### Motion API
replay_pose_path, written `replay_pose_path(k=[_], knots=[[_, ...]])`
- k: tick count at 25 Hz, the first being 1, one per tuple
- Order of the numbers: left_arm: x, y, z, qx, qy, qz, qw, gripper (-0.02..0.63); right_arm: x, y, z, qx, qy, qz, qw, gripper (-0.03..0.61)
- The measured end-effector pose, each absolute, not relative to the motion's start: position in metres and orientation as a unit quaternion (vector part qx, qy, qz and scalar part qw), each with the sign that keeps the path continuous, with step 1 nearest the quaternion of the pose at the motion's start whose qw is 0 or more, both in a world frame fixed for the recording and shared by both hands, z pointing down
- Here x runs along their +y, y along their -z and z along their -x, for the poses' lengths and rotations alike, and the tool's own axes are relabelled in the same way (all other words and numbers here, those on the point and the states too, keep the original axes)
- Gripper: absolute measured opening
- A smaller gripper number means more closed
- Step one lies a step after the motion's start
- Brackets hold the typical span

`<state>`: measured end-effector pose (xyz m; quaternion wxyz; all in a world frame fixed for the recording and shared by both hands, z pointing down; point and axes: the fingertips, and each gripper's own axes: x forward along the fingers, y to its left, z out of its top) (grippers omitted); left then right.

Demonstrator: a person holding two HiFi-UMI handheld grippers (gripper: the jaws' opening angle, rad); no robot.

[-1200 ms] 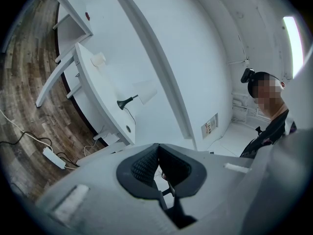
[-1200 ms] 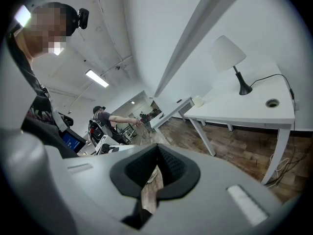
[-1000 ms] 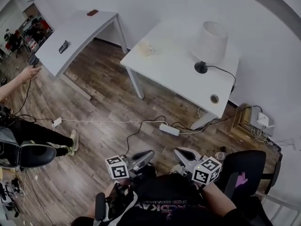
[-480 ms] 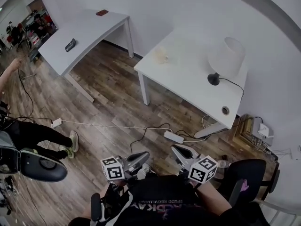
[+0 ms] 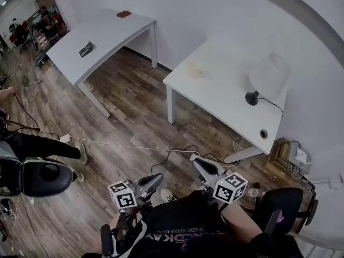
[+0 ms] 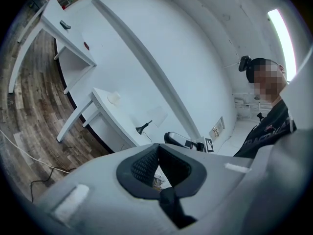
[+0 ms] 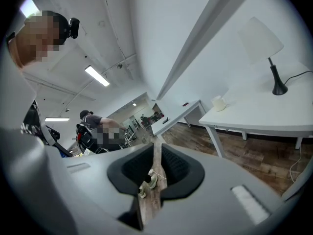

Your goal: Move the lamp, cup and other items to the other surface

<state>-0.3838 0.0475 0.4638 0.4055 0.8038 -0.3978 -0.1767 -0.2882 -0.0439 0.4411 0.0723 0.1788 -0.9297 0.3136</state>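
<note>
A white-shaded lamp (image 5: pixel 269 75) on a black stem stands at the right end of the near white table (image 5: pixel 215 93), and a pale cup (image 5: pixel 193 70) sits at its far left corner. Both show again in the right gripper view, the lamp (image 7: pixel 260 40) and the cup (image 7: pixel 218 103), and small in the left gripper view, lamp (image 6: pixel 155 117) and cup (image 6: pixel 114 98). My left gripper (image 5: pixel 155 180) is held low by my body, far from the table, with its pads meeting at the tips and nothing in them. My right gripper (image 5: pixel 199 162) has just been opening; a narrow empty gap shows between its pads (image 7: pixel 157 148).
A second white table (image 5: pixel 102 34) at the far left carries a dark remote (image 5: pixel 85 49) and a small red item (image 5: pixel 124 14). Cables (image 5: pixel 134 147) cross the wooden floor. A person's leg and an office chair (image 5: pixel 40 179) are at the left, another black chair (image 5: pixel 279 203) at the right.
The head view has swung: both tables and the lamp slid right and down in the picture. Both grippers stay low by my body, the left one a little lower and further left.
</note>
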Motion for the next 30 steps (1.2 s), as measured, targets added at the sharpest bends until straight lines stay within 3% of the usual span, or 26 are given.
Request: replay_pose_path(k=[12,30], knots=[[0.059,-0.471,0.429,-0.489,0.225,-0.749,0.386,-0.003,-0.137,-0.436,0.309,-0.942,-0.266,-0.176,0.104,0.078],[-0.013,-0.468,0.451,-0.59,0.257,-0.673,0.365,-0.003,-0.398,-0.488,0.371,-0.946,-0.149,-0.193,0.215,0.105]])
